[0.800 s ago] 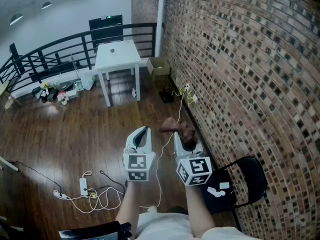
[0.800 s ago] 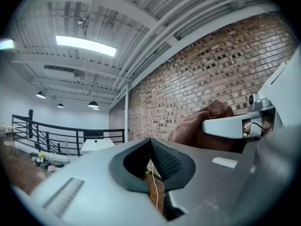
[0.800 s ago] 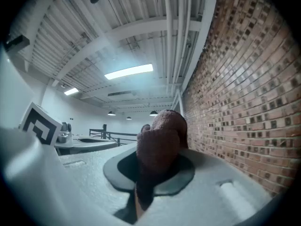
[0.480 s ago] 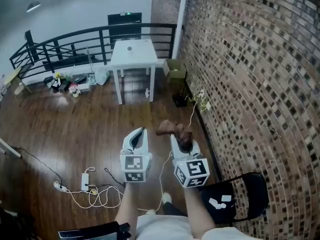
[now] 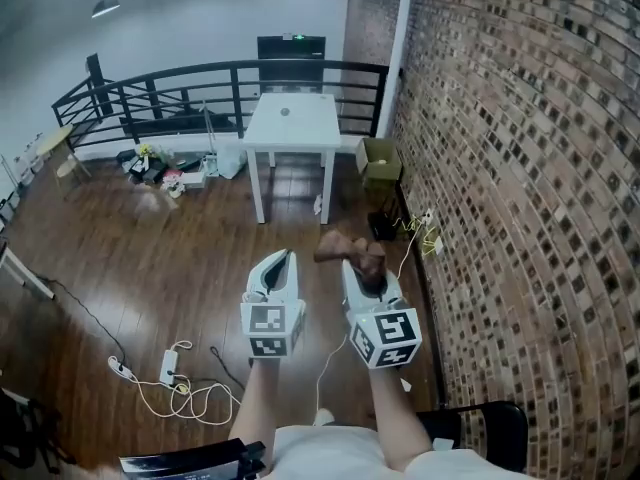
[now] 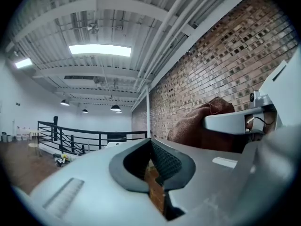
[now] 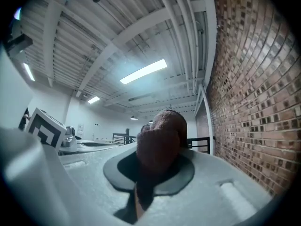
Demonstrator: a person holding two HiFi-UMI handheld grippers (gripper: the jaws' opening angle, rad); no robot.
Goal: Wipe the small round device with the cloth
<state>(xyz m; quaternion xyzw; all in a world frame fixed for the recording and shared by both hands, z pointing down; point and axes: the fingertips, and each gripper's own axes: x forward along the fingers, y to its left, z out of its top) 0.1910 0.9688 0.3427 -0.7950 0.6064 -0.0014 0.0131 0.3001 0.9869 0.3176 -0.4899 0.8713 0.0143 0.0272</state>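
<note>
Low in the centre of the frame, I hold two tools level above a wooden floor (image 5: 150, 268). My left tool (image 5: 283, 260) is pressed together, empty. My right tool (image 5: 357, 272) pinches a bunched brown cloth (image 5: 352, 250). The small round device (image 5: 286, 111) sits on a white counter (image 5: 310, 133) at upper centre, well apart from both.

One cloth (image 5: 350, 251): brown, nubby, bunched into a wad; being held clamped between the jaws of the right gripper (image 5: 364, 271), well above the floor; a rounded lump is being pushed up past the jaws, a loose end being left drooping leftward. One small round device (image 5: 285, 111): being borne on the white table (image 5: 312, 136), well apart from the wad; being seen only as a small spot.
</note>
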